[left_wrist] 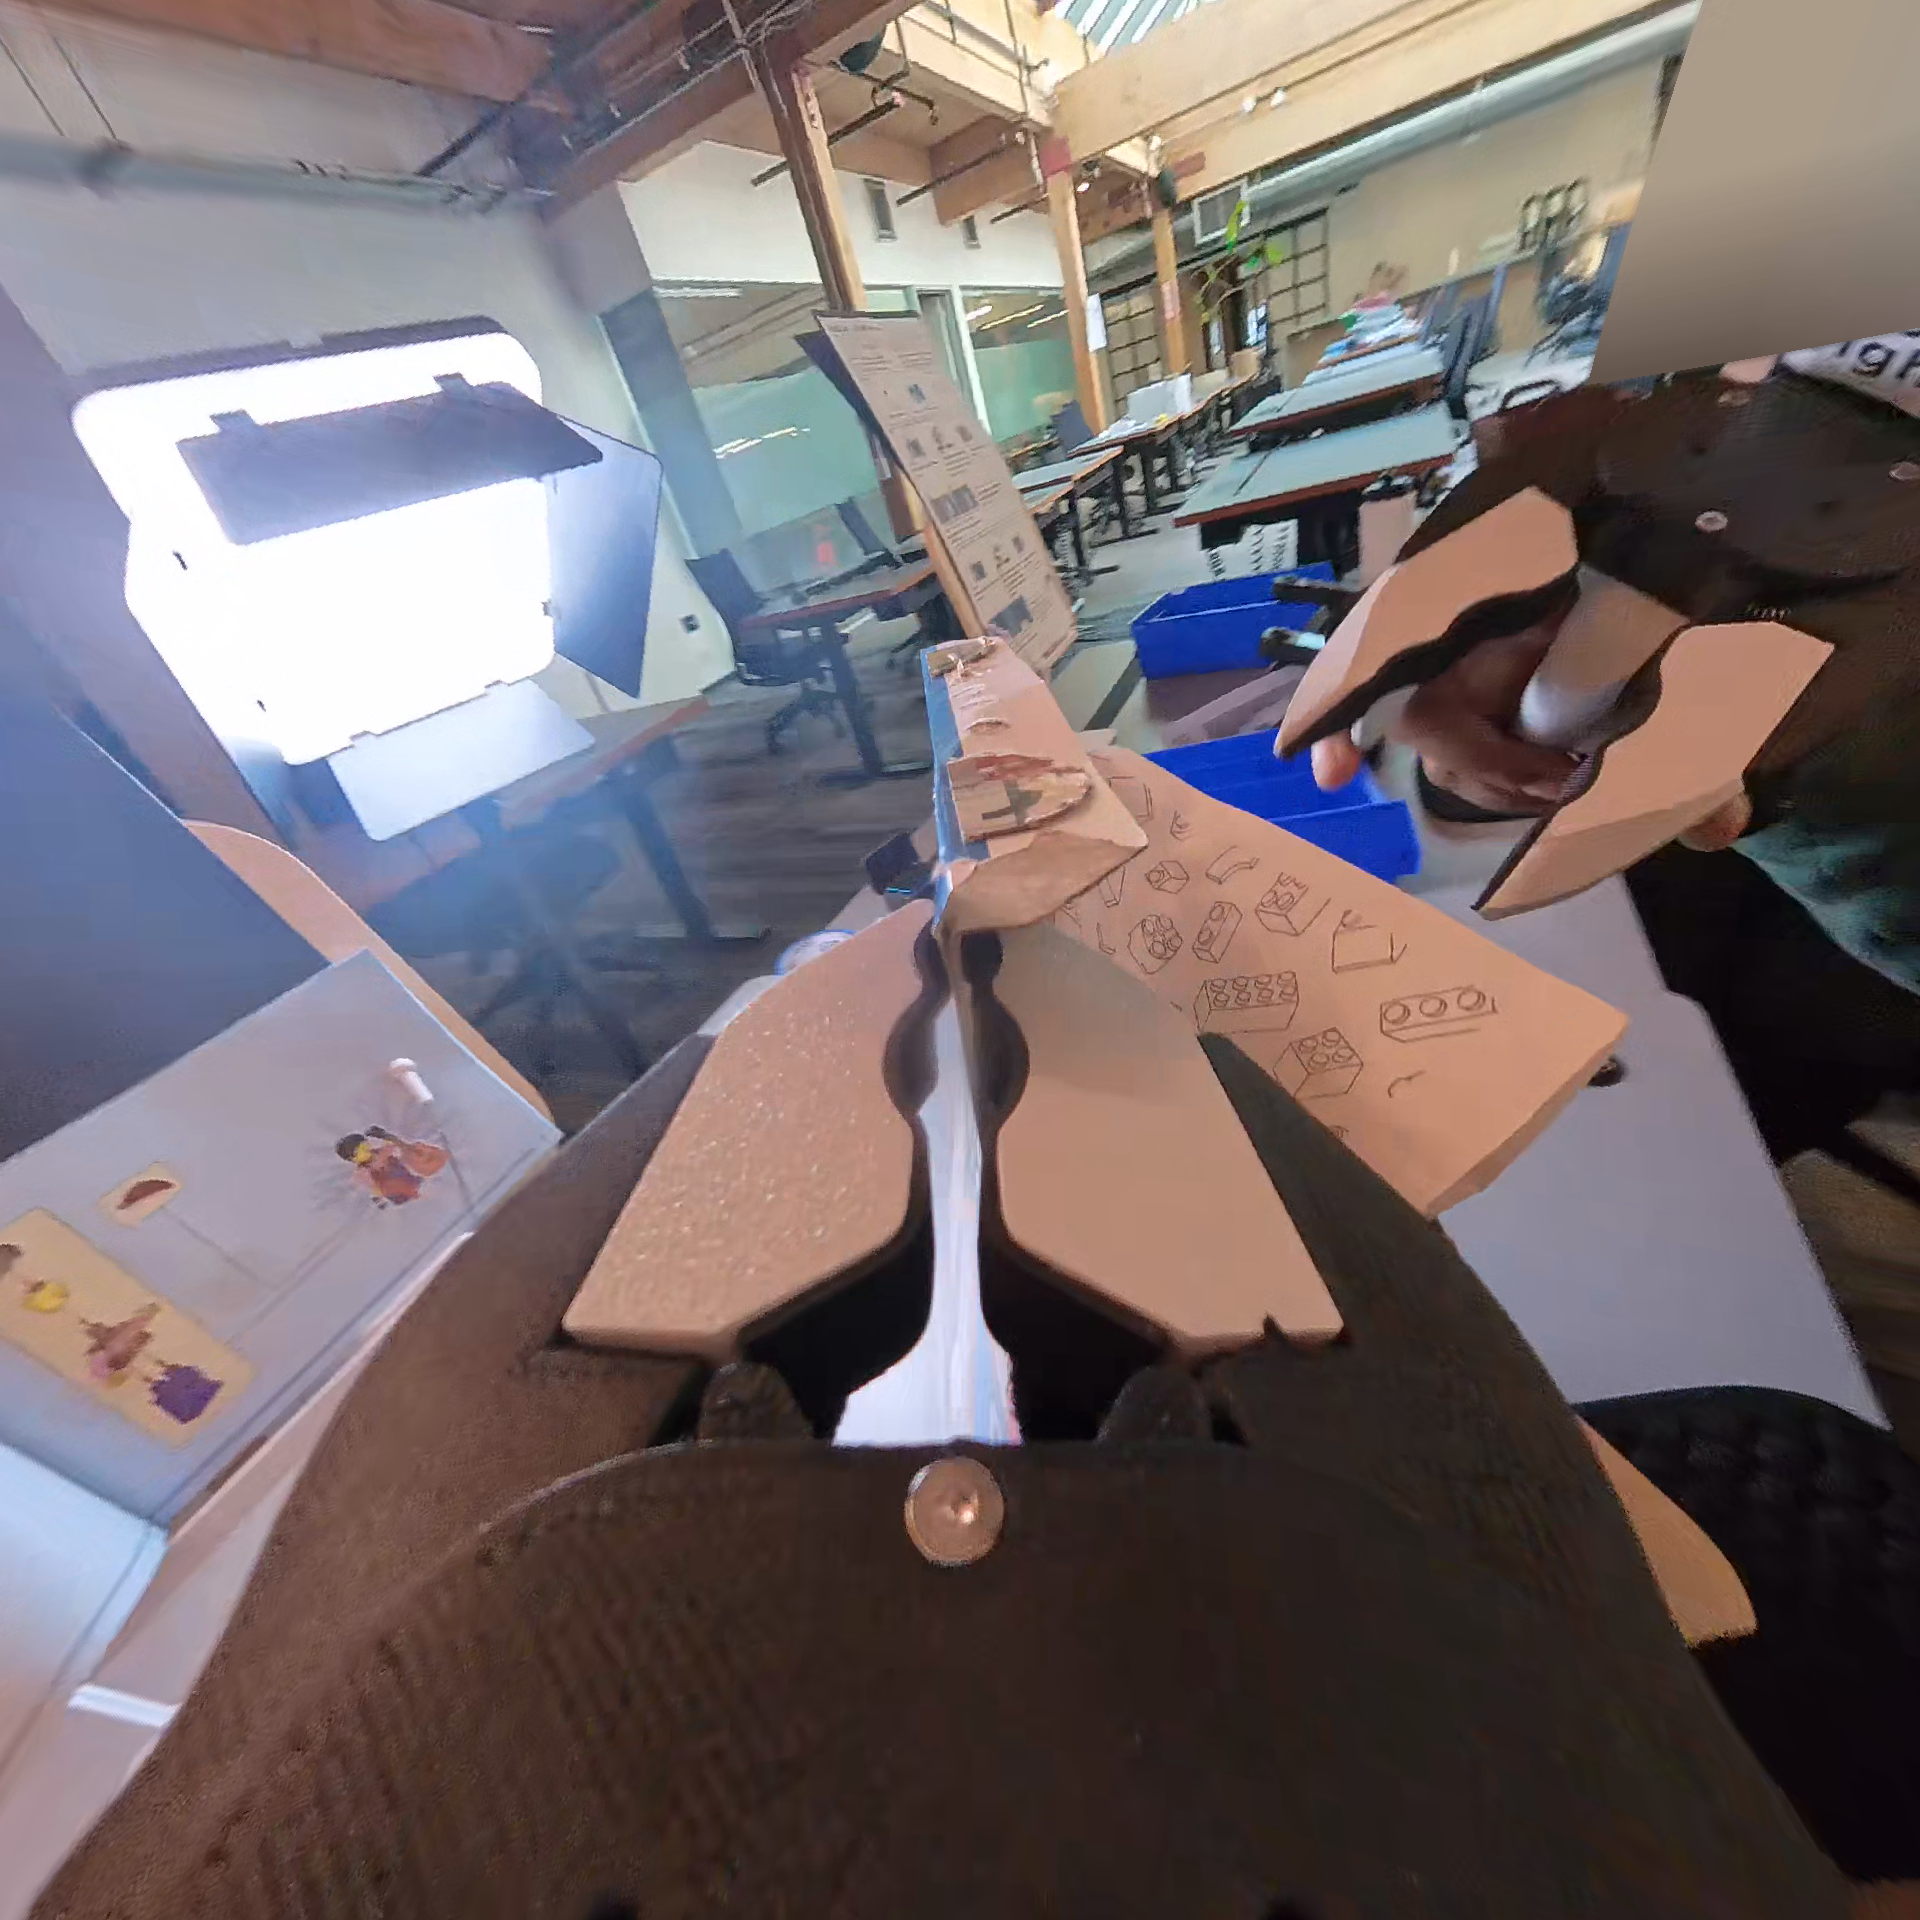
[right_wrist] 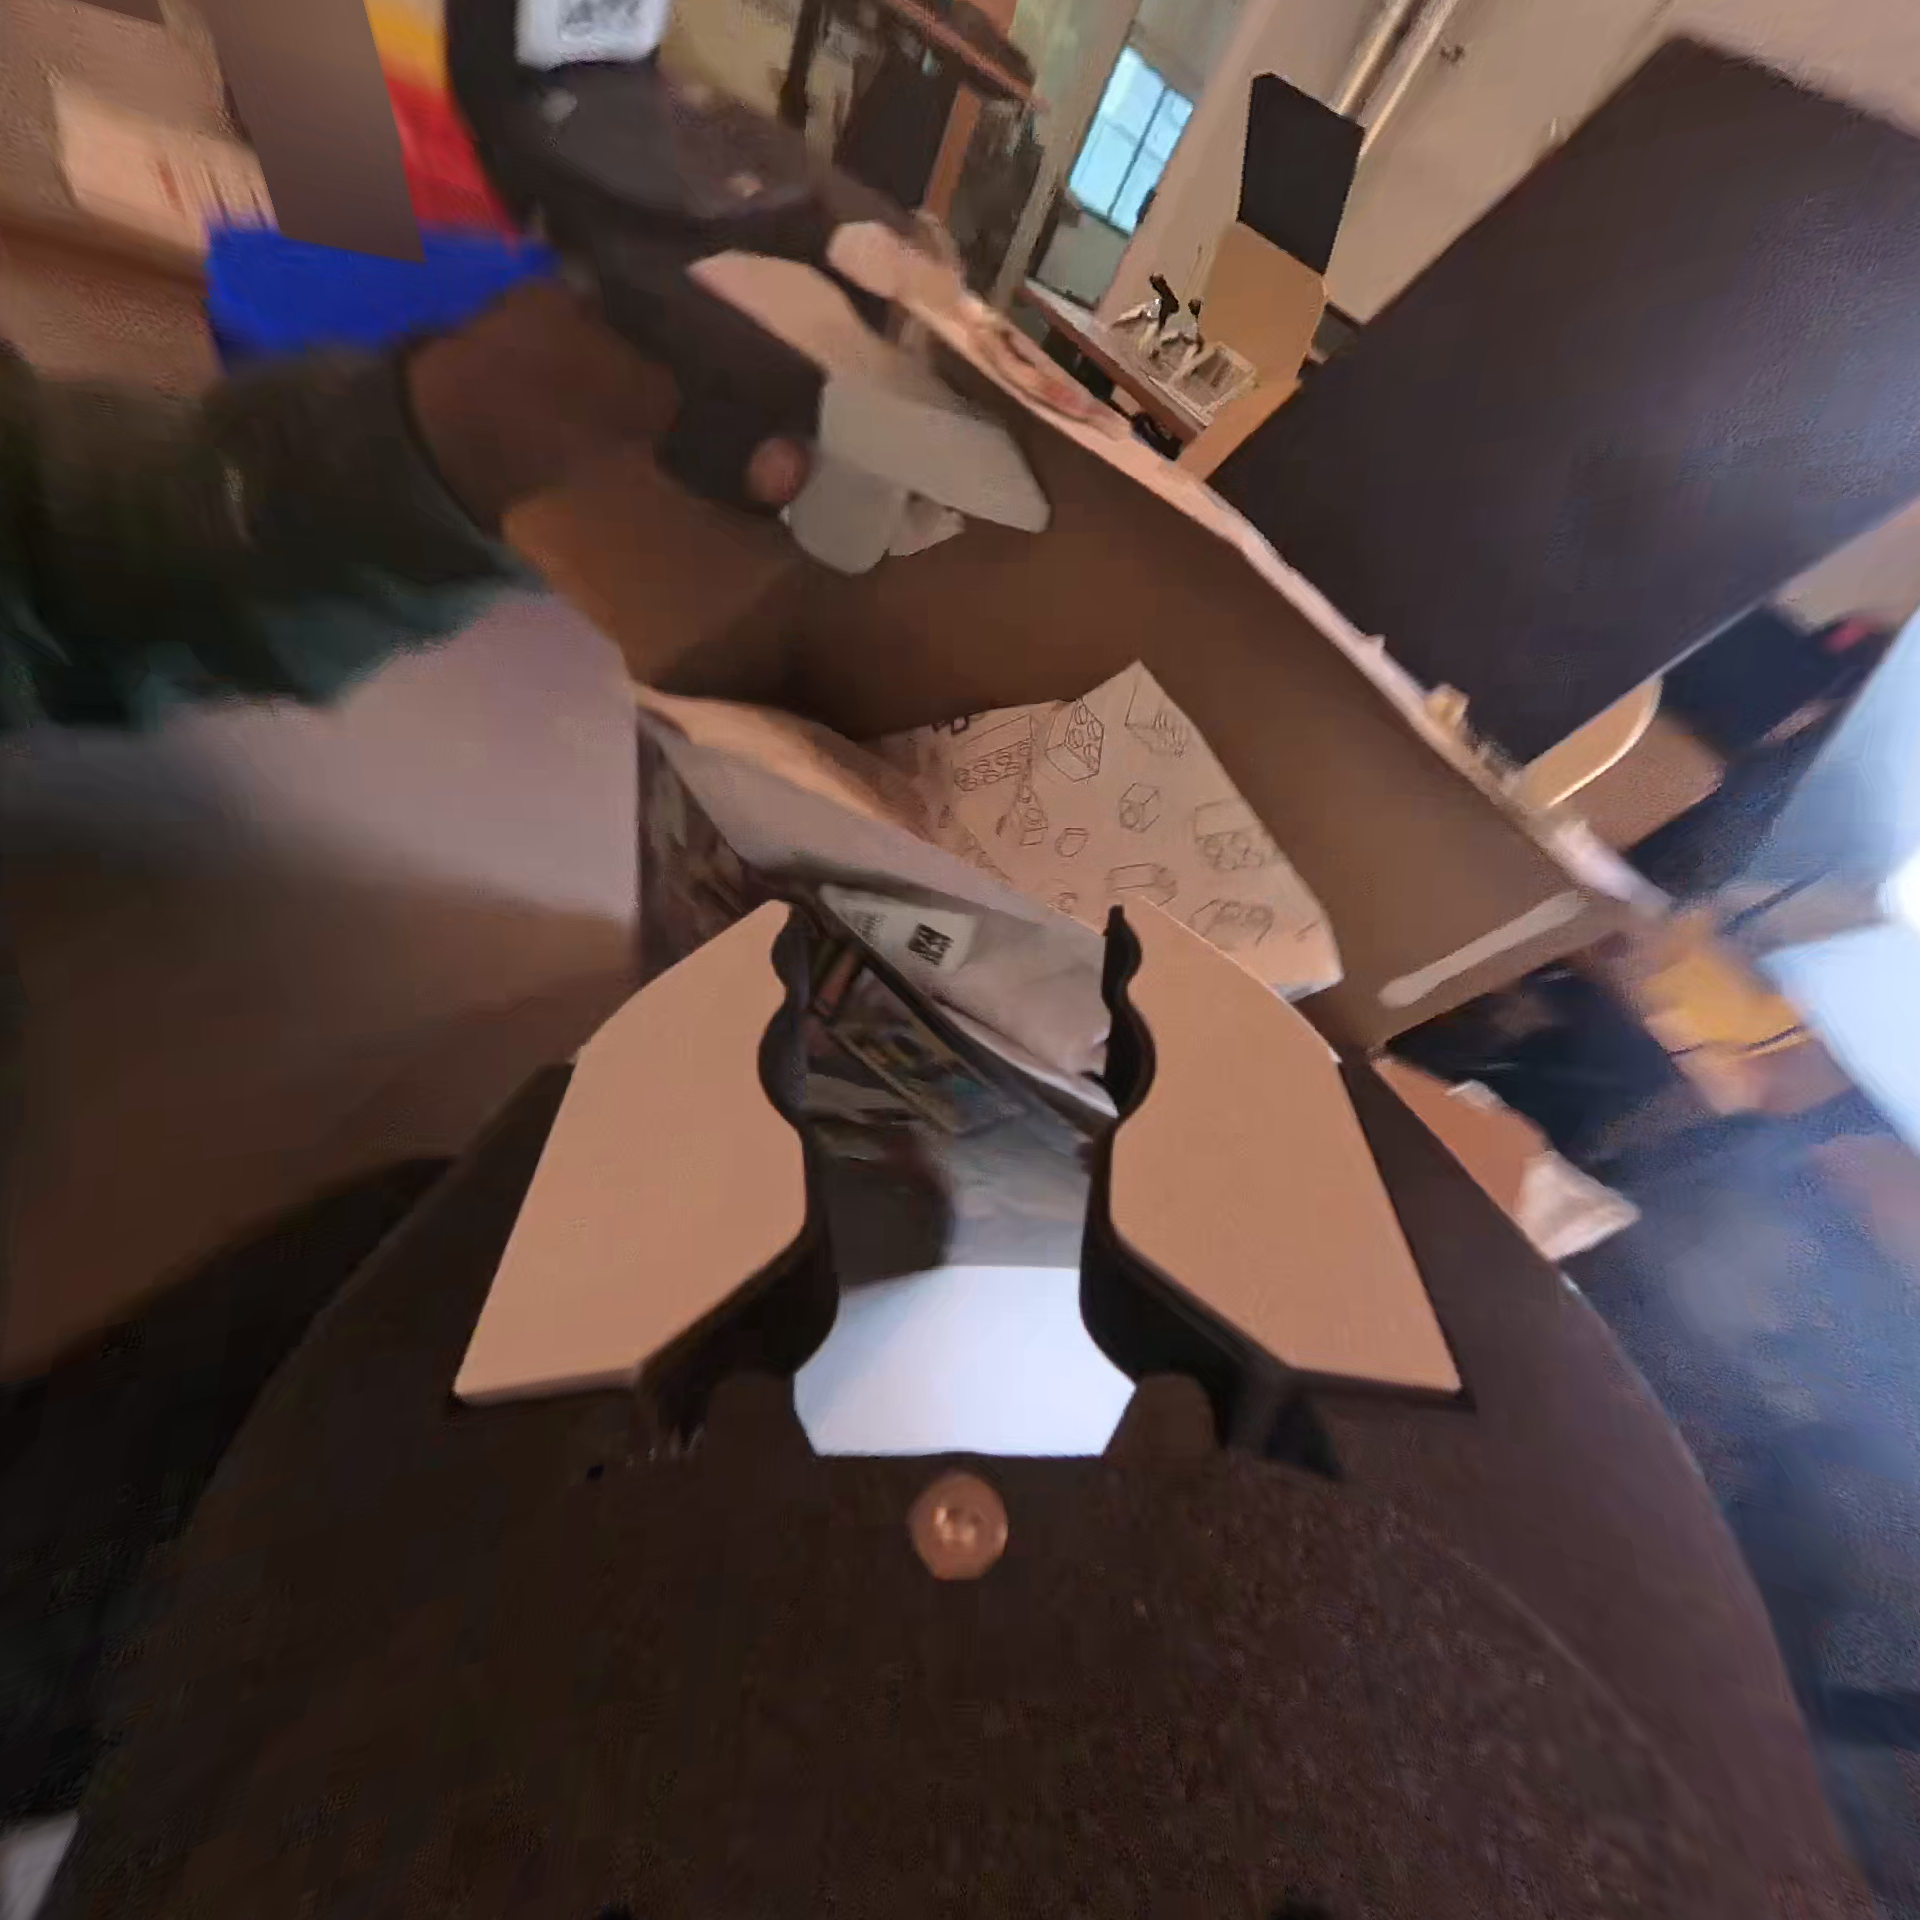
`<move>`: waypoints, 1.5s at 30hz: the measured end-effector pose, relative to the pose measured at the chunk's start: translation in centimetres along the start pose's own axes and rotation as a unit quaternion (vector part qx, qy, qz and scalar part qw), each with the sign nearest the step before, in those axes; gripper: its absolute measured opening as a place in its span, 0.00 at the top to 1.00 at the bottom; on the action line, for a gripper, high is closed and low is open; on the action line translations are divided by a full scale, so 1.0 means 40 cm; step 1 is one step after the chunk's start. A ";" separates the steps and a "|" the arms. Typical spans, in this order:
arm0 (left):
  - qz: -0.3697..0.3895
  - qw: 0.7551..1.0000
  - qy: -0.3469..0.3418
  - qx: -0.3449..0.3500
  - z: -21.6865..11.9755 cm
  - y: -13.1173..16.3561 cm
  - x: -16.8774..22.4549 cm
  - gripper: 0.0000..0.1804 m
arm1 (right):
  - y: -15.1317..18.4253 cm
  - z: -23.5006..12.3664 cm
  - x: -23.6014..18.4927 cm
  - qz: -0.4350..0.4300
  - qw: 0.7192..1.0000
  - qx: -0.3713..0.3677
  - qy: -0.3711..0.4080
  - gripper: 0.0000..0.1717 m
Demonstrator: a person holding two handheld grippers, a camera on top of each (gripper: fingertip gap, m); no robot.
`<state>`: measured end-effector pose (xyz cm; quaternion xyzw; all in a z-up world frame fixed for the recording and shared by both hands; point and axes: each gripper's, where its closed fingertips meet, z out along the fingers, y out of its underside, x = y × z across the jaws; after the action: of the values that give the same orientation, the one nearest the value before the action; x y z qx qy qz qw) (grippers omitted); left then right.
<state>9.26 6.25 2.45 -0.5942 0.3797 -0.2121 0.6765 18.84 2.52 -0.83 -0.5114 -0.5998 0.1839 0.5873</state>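
Observation:
My left gripper (left_wrist: 951, 935) is shut on the edge of a cardboard box lid (left_wrist: 997, 748), blue outside and brown inside, and holds it upright. An inner flap printed with brick drawings (left_wrist: 1299, 977) spreads to the right of it. My right gripper (left_wrist: 1387, 831) is open and empty, up at the right. In the right wrist view my right gripper (right_wrist: 948, 925) hangs open just above the opened box, touching nothing. Below its fingertips lies a white paper bag (right_wrist: 997, 977) bearing a label, beside the printed flap (right_wrist: 1122, 810). My left gripper (right_wrist: 883, 416) shows at the lid's far edge.
Two blue bins (left_wrist: 1299, 810) (left_wrist: 1216, 623) stand behind the box on the grey table (left_wrist: 1610, 1195). A bright light panel (left_wrist: 332, 540) stands at the left. A pale blue picture sheet (left_wrist: 208, 1195) lies at the lower left. A poster board (left_wrist: 945, 468) stands behind.

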 end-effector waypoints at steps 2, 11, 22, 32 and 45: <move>-0.040 0.998 0.044 0.003 -0.005 0.002 -0.012 0.99 | -0.041 0.001 0.019 -0.141 0.989 -0.046 0.006 0.67; -0.141 0.982 0.111 0.053 -0.023 0.032 -0.047 0.99 | 0.035 0.192 -0.013 -0.373 0.864 -0.290 -0.173 0.93; -0.112 0.984 0.074 0.115 -0.203 0.061 -0.150 0.61 | -0.032 0.244 0.045 -0.266 0.857 -0.377 -0.231 1.00; -0.064 0.989 0.104 -0.088 -0.154 0.388 -0.015 0.36 | -0.079 0.302 0.062 -0.293 0.849 -0.375 -0.228 1.00; -0.047 0.987 0.098 -0.119 -0.094 0.462 0.019 0.41 | -0.073 0.290 0.054 -0.280 0.856 -0.374 -0.219 1.00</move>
<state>3.82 7.05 -15.60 -0.6643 0.4379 -0.2543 0.5498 7.79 7.53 -0.14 -0.4495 -0.8545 -0.1191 0.2314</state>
